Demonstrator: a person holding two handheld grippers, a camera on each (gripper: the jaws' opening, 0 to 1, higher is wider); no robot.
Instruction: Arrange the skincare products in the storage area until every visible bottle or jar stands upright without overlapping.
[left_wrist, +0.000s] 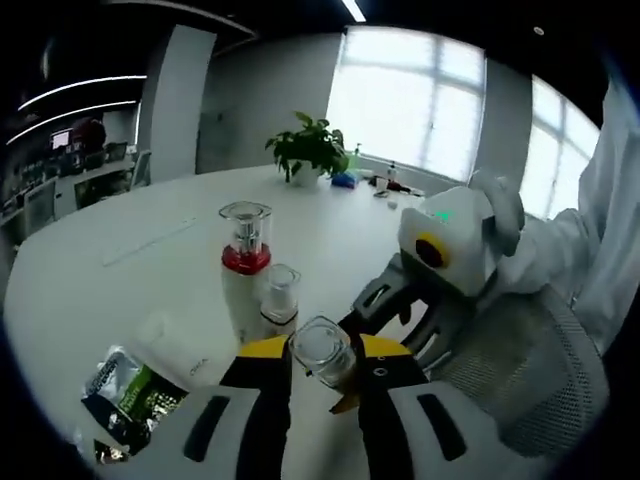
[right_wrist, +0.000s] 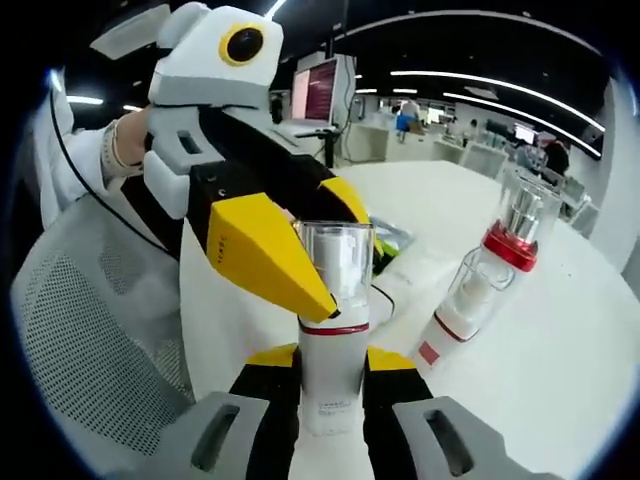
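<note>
Two hand-held grippers, each with yellow-tipped black jaws, meet on one bottle (right_wrist: 333, 330). The right hand-held gripper (right_wrist: 333, 365) has its jaws closed against the bottle's white body, while the left hand-held gripper (left_wrist: 322, 358) pinches the clear cap from both sides. In the right gripper view the left one comes in from upper left, its yellow jaw across the cap; in the left gripper view the right hand-held gripper (left_wrist: 375, 330) reaches in from the right.

This bottle is a white cylinder with a thin red ring under a clear cap; small print on its body is too fine to read.

Three more upright bottles stand on the round white bench (left_wrist: 150, 240): a tall one with a red collar (left_wrist: 245, 262), a short clear-capped one (left_wrist: 279, 297) just beside it, and a white bottle (left_wrist: 235, 300) behind it. A white tube (left_wrist: 175, 348) lies flat, near a green-and-black sachet (left_wrist: 125, 395); its writing is illegible. One potted plant (left_wrist: 308, 150) sits far back.
</note>
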